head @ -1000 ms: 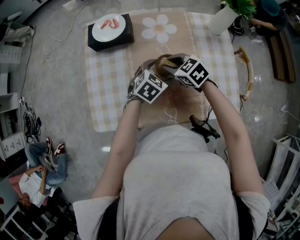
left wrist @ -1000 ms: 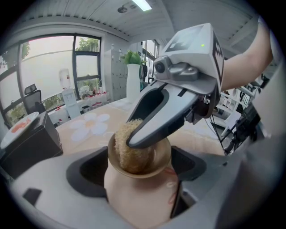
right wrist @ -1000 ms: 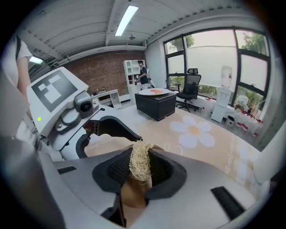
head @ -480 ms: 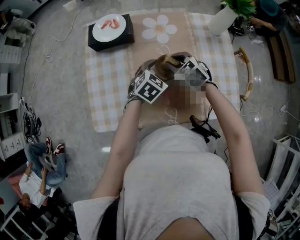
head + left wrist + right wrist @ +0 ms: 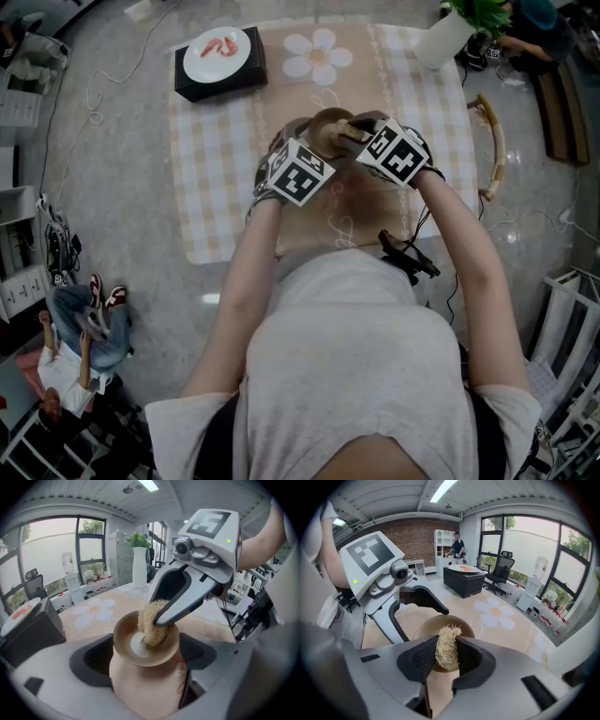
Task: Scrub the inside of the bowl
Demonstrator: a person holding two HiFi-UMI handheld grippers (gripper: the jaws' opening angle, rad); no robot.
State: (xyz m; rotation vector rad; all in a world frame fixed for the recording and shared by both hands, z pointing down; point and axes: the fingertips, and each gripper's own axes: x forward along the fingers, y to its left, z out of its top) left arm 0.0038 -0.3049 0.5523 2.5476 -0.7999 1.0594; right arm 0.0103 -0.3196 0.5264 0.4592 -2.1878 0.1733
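Tan-brown and round, the shallow wooden-looking bowl [image 5: 323, 125] [image 5: 127, 644] [image 5: 423, 626] is held over the beige checked tablecloth [image 5: 220, 169] on the counter, just on the person's side of the white daisy [image 5: 319, 54] printed on that cloth. Its mouth faces upward, tipped a little toward the left gripper's camera, so the pale centre of the inside shows. The left gripper [image 5: 302, 141] [image 5: 146, 656] is closed to the bowl's width, one jaw on each side of it. The right gripper [image 5: 364, 131] [image 5: 447, 656] is closed narrowly on a straw-coloured fibrous scrubber [image 5: 152, 624] [image 5: 447, 648]. The scrubber's long axis runs out along the right gripper's jaws and slants down into the bowl, where its lower end presses against the inner wall beside the pale centre.
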